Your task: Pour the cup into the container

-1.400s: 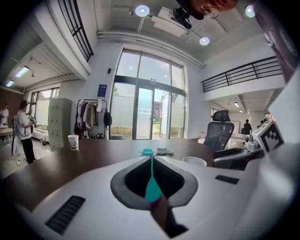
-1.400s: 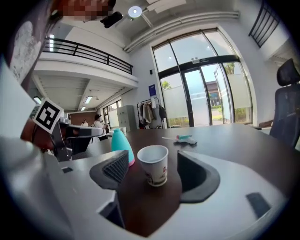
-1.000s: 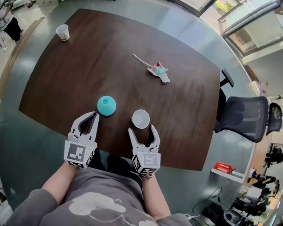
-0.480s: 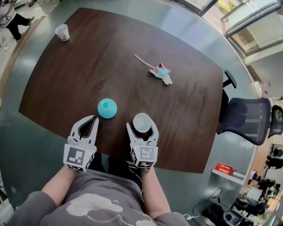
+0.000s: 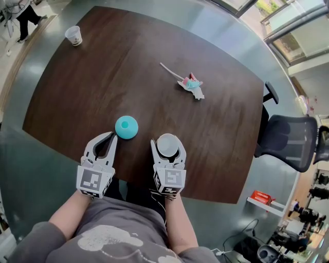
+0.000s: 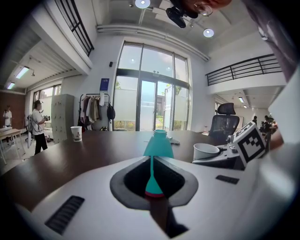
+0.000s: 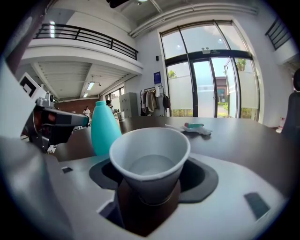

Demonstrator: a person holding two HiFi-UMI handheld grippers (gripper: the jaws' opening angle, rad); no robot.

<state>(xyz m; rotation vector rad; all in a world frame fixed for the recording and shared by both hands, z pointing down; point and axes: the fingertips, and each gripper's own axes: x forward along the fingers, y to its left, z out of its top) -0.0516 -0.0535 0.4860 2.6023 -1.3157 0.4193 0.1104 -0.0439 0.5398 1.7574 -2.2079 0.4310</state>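
Note:
A white paper cup (image 5: 167,145) with clear liquid stands on the dark wooden table (image 5: 103,77) near its front edge. My right gripper (image 5: 167,149) has the cup (image 7: 150,159) between its fingers, one on each side. Its jaws are closing, and I see no pad pressing on the cup wall. A teal bottle-shaped container (image 5: 126,127) with a small open neck stands upright just left of the cup. My left gripper (image 5: 110,138) is shut and empty, pointing at the container (image 6: 159,143) from a short way in front of it.
A second paper cup (image 5: 73,35) stands at the far left corner of the table. A crumpled wrapper with a straw (image 5: 190,83) lies far right of centre. A black office chair (image 5: 290,138) stands off the table's right edge. A person (image 5: 23,13) stands far left.
My right gripper has moved forward so that the cup now stands between its fingers, and the jaws have narrowed slightly. The left gripper has hardly moved.

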